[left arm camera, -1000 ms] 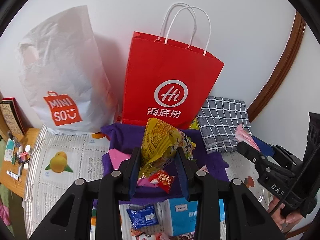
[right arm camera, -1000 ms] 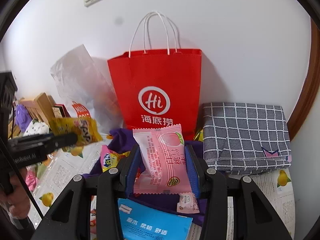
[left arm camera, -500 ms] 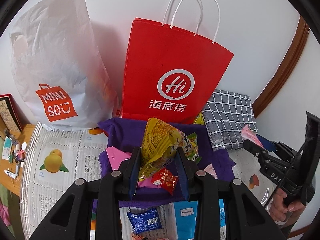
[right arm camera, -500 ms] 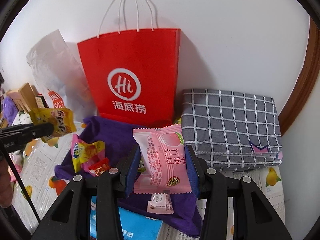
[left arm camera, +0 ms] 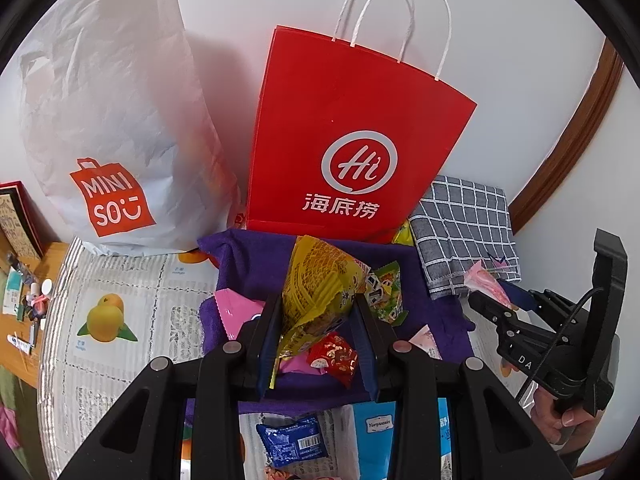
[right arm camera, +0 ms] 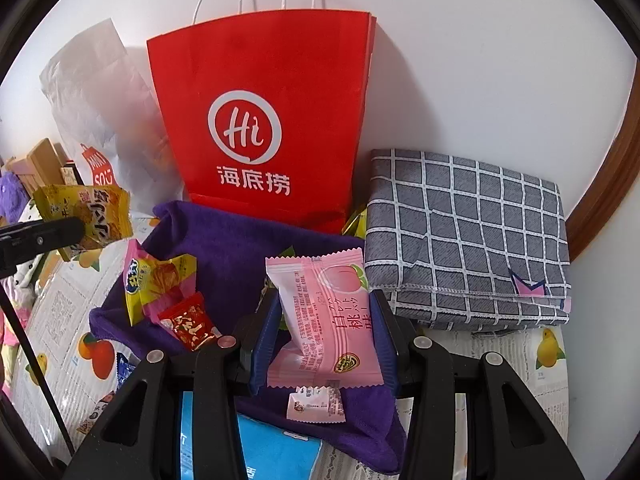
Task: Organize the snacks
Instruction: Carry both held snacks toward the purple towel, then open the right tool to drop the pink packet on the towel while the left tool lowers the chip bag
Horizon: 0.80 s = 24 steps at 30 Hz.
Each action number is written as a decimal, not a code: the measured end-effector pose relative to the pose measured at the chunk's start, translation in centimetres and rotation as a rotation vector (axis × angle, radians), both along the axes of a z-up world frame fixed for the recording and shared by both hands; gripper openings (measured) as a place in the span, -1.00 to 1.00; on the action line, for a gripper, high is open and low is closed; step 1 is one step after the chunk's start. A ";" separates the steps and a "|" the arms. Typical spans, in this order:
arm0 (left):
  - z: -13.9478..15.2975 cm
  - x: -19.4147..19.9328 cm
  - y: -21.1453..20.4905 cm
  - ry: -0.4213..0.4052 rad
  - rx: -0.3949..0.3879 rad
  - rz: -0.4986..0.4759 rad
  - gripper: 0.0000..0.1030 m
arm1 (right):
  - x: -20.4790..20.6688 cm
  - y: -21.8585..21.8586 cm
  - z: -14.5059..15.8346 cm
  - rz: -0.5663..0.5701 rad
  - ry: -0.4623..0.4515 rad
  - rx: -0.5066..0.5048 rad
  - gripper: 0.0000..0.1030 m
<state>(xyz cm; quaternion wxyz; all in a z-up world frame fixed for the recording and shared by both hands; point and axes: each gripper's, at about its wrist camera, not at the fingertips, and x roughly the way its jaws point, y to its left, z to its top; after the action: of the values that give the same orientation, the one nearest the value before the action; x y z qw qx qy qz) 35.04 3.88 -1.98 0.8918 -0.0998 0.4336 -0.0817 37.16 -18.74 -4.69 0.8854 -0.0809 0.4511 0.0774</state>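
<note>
Red paper bag [left arm camera: 352, 148] reads "Hi"; white bag [left arm camera: 116, 120] reads "MINISO".

The paper bag [left arm camera: 352, 140] is red with a white circular logo and white characters. The plastic bag [left arm camera: 116, 120] is white with an orange panel. The folded cloth [right arm camera: 468, 232] is grey with a white grid. The towel [right arm camera: 240, 248] is purple. One snack packet [right arm camera: 324, 320] is pink, another [left arm camera: 316, 288] yellow.

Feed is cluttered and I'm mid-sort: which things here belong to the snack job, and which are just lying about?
Job:
- yellow snack packet in left tongs
- pink peach packet in right tongs
- red candy
- purple cloth

Lying about:
- red paper bag
- white Miniso bag
- grey checked cloth
</note>
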 end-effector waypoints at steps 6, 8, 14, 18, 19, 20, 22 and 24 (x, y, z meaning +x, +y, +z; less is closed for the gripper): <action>-0.1 0.1 0.1 0.006 -0.004 0.006 -0.37 | 0.3 0.2 -0.8 0.000 0.019 -0.005 -0.14; 0.0 0.1 0.2 0.004 -0.006 0.008 -0.37 | 0.5 0.4 -1.3 0.004 0.036 -0.009 -0.14; 0.1 0.0 0.7 0.002 -0.013 0.018 -0.37 | 0.9 1.3 -2.9 0.022 0.081 -0.025 -0.14; 0.1 0.0 0.8 0.003 -0.017 0.020 -0.37 | 1.2 1.8 -4.1 0.030 0.116 -0.028 -0.14; 0.1 0.0 0.8 0.003 -0.017 0.020 -0.37 | 1.3 1.9 -4.4 0.031 0.126 -0.025 -0.14; 0.1 0.0 0.8 0.004 -0.017 0.020 -0.37 | 1.4 2.0 -4.6 0.034 0.135 -0.023 -0.14; 0.1 0.0 0.8 0.005 -0.018 0.021 -0.37 | 1.4 2.3 -5.1 0.040 0.147 -0.031 -0.14; 0.1 0.0 0.8 0.006 -0.018 0.021 -0.37 | 1.5 2.4 -5.3 0.042 0.154 -0.035 -0.14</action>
<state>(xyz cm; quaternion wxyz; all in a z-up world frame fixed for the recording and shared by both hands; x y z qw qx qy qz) 35.09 4.66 -1.86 0.8905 -0.1124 0.4343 -0.0759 38.64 -16.38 -10.00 0.8448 -0.0995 0.5173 0.0940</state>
